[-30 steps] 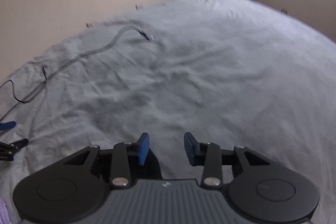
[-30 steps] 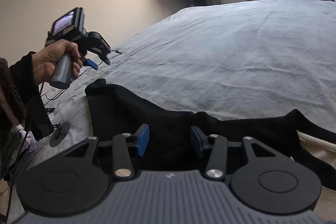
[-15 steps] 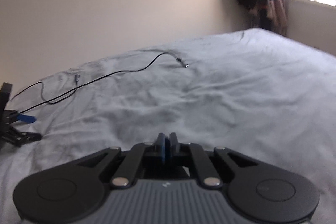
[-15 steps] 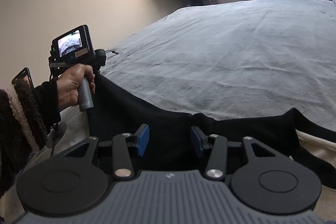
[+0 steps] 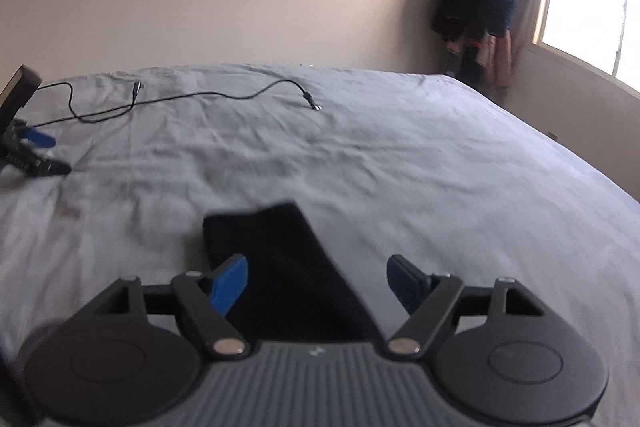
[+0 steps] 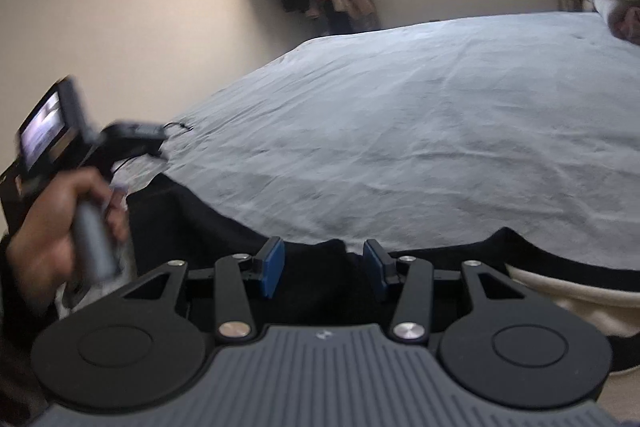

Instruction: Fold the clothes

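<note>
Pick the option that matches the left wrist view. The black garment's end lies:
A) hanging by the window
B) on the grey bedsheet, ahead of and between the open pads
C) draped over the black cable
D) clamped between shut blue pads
B: the black garment lies flat on the grey bedsheet, with the left tool open around it and its pads apart.

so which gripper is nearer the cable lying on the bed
Left. The left gripper is open over a black garment end, with the cable ahead of it on the bed. The right gripper sits further right, over the garment's middle.
</note>
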Demonstrator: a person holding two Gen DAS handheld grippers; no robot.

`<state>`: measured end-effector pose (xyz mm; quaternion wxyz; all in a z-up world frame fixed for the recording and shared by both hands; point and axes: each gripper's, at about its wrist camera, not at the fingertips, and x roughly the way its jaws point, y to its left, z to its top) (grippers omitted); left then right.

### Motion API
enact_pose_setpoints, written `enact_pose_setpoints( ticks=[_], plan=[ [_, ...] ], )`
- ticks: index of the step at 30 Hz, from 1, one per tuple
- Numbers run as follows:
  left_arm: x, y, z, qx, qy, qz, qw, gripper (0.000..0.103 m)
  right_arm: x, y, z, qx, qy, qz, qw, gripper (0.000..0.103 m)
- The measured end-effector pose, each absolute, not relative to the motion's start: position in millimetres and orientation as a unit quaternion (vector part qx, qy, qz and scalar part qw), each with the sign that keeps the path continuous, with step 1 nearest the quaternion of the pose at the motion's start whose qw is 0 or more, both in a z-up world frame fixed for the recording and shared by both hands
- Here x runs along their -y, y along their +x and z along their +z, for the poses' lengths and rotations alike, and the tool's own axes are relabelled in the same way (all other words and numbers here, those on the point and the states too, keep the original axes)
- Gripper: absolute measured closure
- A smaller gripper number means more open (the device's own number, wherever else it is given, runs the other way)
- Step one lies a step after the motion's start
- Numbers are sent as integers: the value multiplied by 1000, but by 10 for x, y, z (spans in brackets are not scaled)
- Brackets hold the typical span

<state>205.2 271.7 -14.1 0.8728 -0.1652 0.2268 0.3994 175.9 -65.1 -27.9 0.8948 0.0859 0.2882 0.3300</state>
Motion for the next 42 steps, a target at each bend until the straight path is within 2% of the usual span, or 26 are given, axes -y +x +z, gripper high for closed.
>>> enact_pose_setpoints(
  ticks=[4, 6, 8, 10, 13, 14, 15, 23, 25, 28, 30, 31, 34, 36, 39, 40, 41, 42],
  plan=[
    [-2578, 1869, -300, -255, -145, 400, 868, 28, 686, 1782, -289, -287, 89, 316, 900, 55],
    [-2563, 1798, -366, -268, -150, 392, 867, 41, 688, 1782, -293, -283, 84, 310, 903, 55],
    [-2549, 1743, -424, -275, -149, 384, 869, 43, 685, 1785, -301, -277, 77, 302, 909, 55],
    [-2544, 1720, -465, -270, -139, 379, 874, 49, 685, 1795, -321, -274, 71, 294, 913, 55],
    [-2541, 1690, -516, -263, -128, 372, 881, 72, 654, 1793, -348, -276, 60, 288, 915, 55],
    [-2548, 1685, -514, -262, -132, 371, 881, 93, 641, 1792, -356, -277, 56, 286, 915, 55],
    [-2554, 1681, -513, -260, -135, 369, 882, 98, 629, 1790, -365, -278, 52, 285, 916, 55],
    [-2606, 1674, -462, -258, -161, 356, 884, 95, 630, 1740, -291, -274, 47, 252, 927, 55],
    [-2612, 1669, -391, -265, -161, 349, 884, 87, 670, 1722, -226, -276, 43, 234, 931, 55],
    [-2590, 1648, -265, -275, -148, 324, 893, 82, 739, 1697, -128, -283, 21, 205, 937, 55],
    [-2535, 1663, -216, -287, -140, 286, 903, 69, 846, 1702, -59, -281, -1, 189, 941, 55],
    [-2498, 1677, -212, -290, -142, 257, 911, 68, 904, 1718, -42, -281, -8, 187, 941, 55],
    [-2329, 1746, -252, -302, -155, 134, 931, 68, 1009, 1806, -46, -280, -28, 196, 939, 55],
    [-2224, 1785, -279, -313, -171, 42, 933, 86, 1011, 1889, -104, -277, -43, 217, 935, 55],
    [-2093, 1789, -309, -302, -192, -92, 929, 87, 964, 2031, -266, -294, -59, 218, 929, 55],
    [-2045, 1793, -332, -299, -194, -132, 925, 87, 938, 2054, -323, -303, -67, 220, 925, 57],
    [-1990, 1804, -365, -298, -194, -167, 919, 87, 906, 2058, -382, -309, -77, 229, 920, 72],
    [-1929, 1821, -405, -302, -193, -197, 913, 87, 873, 2043, -425, -308, -87, 234, 918, 75]
  ],
)
